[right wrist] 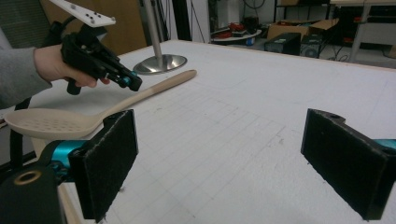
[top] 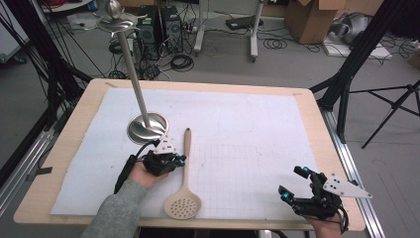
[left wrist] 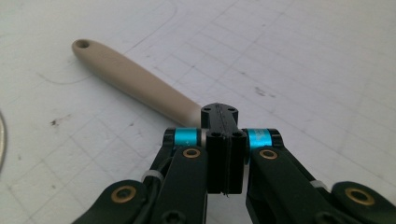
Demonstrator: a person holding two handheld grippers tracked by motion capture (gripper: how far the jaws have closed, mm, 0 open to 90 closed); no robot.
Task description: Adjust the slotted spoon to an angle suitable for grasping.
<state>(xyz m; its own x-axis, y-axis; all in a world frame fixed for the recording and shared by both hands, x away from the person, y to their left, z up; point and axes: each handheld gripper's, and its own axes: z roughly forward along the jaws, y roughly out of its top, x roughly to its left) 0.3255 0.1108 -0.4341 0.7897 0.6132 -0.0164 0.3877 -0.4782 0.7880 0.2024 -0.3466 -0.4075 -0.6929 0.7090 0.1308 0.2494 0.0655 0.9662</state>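
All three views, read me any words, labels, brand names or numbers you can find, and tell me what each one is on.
No text can be read.
Slotted spoon: plain beige, no marking.
Metal stand: bare metal, no label.
White mat: a faint pencilled grid, no numbers.
Left gripper and right gripper: no lettering.
Cardboard boxes on the floor: too blurred to tell.

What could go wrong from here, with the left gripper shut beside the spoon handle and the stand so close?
1. The left gripper is shut with nothing between its jaws, right at the slotted spoon handle; if it pushes on, it may just nudge the spoon sideways instead of gripping it.
2. The metal stand has its base close behind that hand; lifting the long spoon could knock its pole.
3. The right gripper is open and far off, too distant to steady anything.
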